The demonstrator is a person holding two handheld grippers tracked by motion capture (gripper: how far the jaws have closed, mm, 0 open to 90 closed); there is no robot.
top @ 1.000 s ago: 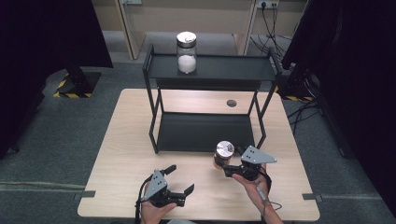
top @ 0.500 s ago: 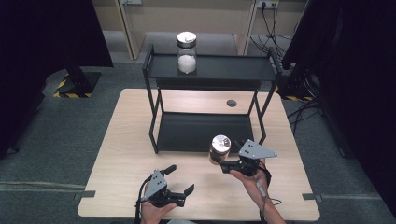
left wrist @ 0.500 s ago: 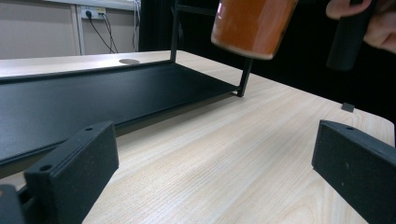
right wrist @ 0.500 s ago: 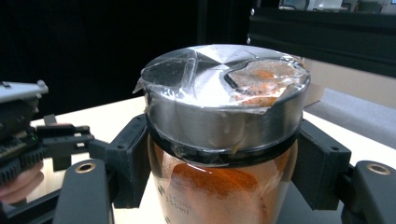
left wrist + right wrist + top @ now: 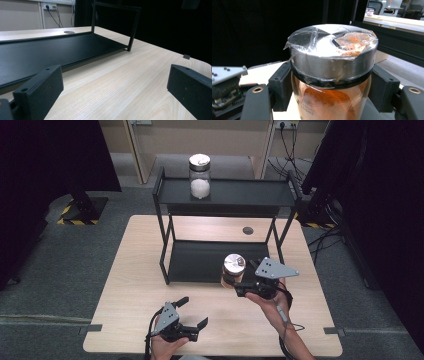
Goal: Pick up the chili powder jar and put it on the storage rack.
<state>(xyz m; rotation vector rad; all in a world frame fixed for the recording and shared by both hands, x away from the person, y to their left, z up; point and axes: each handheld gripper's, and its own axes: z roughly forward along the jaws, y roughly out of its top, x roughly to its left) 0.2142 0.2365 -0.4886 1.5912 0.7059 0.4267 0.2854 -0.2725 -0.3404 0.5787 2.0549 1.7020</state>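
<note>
The right gripper (image 5: 234,282) clamps a glass jar (image 5: 233,269) just under its metal lid (image 5: 333,47), lifted above the worktop (image 5: 130,285) before the black shelf rack's (image 5: 227,195) lower tier. Its own view reveals orange powder inside and tape over the lid. The left gripper (image 5: 192,312), jaws wide and empty, sits near the worktop's front edge.

Even, soft overhead light falls on the pale wooden table (image 5: 150,270), while dark curtains at both sides swallow detail. The black two-tier rack (image 5: 225,200) casts faint shadows. In the right gripper view, the jar's metal lid (image 5: 332,50) shows bright glare. In the left gripper view, the near jaws look slightly soft.
</note>
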